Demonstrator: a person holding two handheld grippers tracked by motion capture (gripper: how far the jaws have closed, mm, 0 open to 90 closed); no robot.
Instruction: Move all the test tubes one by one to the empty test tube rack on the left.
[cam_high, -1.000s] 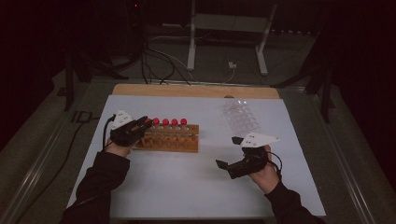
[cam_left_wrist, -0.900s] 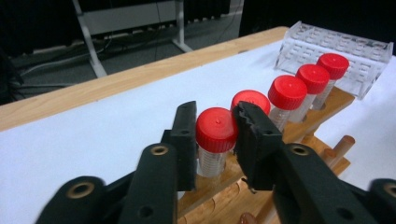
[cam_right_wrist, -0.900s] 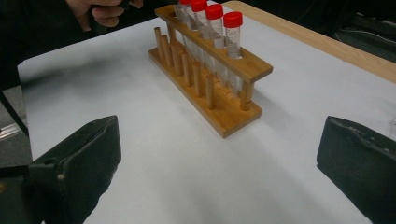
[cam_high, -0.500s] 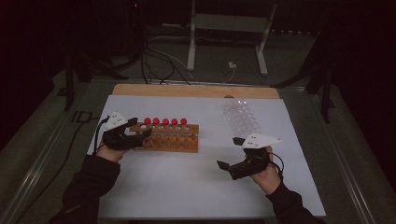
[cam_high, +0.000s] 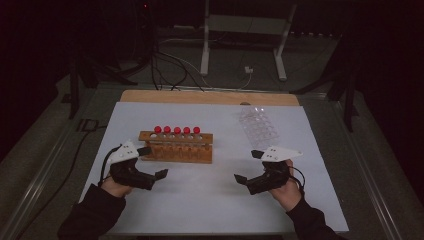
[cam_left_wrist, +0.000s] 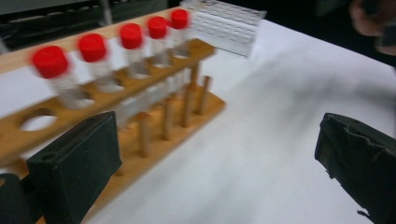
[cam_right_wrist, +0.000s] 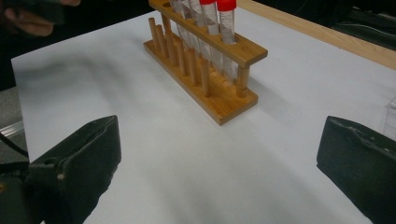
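The left tool (cam_high: 151, 161) sits just off the left end of the long wooden test-tube rack (cam_high: 176, 148), its jaws having just been opening and now spread wide with nothing between them. In the left gripper view the rack slides past at an angle beyond the near jaw, blurred, with five clear tubes capped in red (cam_left_wrist: 131, 36) standing in a row along the top bar and one round hole (cam_left_wrist: 38, 123) bare at the near end. The rack stands upright on the white-covered surface (cam_high: 210, 200), roughly mid-way across and nearer the far edge. The right tool (cam_high: 248, 165) hovers low, well apart from the rack on its right, jaws also gaping and empty; its own view looks along the rack's right end from a short way off. Behind it lies a clear plastic grid tray (cam_high: 258, 127), close to the wooden strip at the back. The step looks like a release and pull-away from the rack. To do it well, the left hand should clear the end post fully before swinging, keeping the wide jaws from clipping the bar or nudging the caps, since a knock at that end could skid or tip the whole rack.
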